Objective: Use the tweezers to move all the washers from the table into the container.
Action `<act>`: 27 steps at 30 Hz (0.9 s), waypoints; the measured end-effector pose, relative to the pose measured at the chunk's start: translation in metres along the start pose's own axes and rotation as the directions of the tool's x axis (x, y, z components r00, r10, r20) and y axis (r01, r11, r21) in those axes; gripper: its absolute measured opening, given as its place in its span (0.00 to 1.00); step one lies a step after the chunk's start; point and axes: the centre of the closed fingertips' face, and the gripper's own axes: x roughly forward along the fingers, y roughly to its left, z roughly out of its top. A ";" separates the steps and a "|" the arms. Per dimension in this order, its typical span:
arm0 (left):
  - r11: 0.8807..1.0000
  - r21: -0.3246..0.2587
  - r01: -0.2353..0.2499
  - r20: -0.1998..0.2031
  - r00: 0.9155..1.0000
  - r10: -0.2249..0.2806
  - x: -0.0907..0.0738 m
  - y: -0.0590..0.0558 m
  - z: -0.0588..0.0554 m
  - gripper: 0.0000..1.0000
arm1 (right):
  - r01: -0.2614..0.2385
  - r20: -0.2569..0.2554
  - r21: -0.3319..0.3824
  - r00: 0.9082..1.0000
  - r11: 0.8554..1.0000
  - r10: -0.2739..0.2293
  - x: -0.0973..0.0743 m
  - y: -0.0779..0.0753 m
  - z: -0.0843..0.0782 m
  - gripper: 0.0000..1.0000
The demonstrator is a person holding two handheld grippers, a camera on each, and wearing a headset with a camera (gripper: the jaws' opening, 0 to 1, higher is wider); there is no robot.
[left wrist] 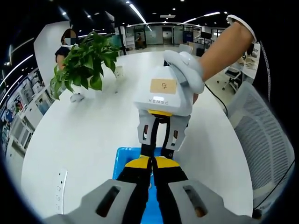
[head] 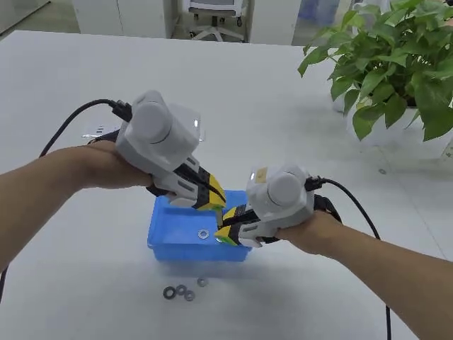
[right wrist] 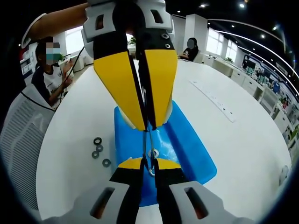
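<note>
Head view: task early stage, approx. one of five done.

**Progress.** The white table [head: 85, 85] carries the blue container [head: 170, 246], which sits directly beneath both pairs of jaws. One washer [head: 203, 234] lies on its floor, just beside the R gripper [head: 228, 232] tips. Four washers [head: 181, 290] lie grouped on the table outside the container wall, near the R gripper on the person's side; these are left to move.

**Grip.** The L gripper [head: 210, 197] has its jaws closed on the tweezers [right wrist: 148, 140]. The R gripper faces it tip to tip, jaws likewise closed on the tweezers' lower end. Whether the tweezers carry a washer: can't tell.

**Surroundings.** Potted plant [head: 396, 64] well apart beyond the R gripper; office chair [head: 216, 14] past the far table edge; cables [head: 71, 120] trail from each gripper. Nothing lies btw. grippers and the table washers except the container wall.
</note>
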 end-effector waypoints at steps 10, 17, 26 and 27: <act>1.000 0.013 -0.012 0.004 1.000 0.012 -0.012 -0.004 0.008 0.06 | 0.016 0.022 -0.014 1.000 1.000 -0.016 -0.009 0.003 0.011 0.10; 1.000 0.018 -0.018 0.002 1.000 0.018 -0.021 -0.007 0.012 0.06 | 0.027 0.037 -0.025 0.999 0.999 -0.026 -0.015 0.008 0.019 0.10; 0.999 0.037 -0.012 -0.003 1.000 0.012 -0.030 -0.019 0.018 0.06 | 0.034 0.059 -0.033 0.998 0.999 -0.032 -0.022 0.018 0.027 0.10; 0.999 0.041 -0.011 -0.005 1.000 0.012 -0.031 -0.021 0.019 0.06 | 0.034 0.063 -0.034 0.998 0.999 -0.032 -0.023 0.020 0.028 0.10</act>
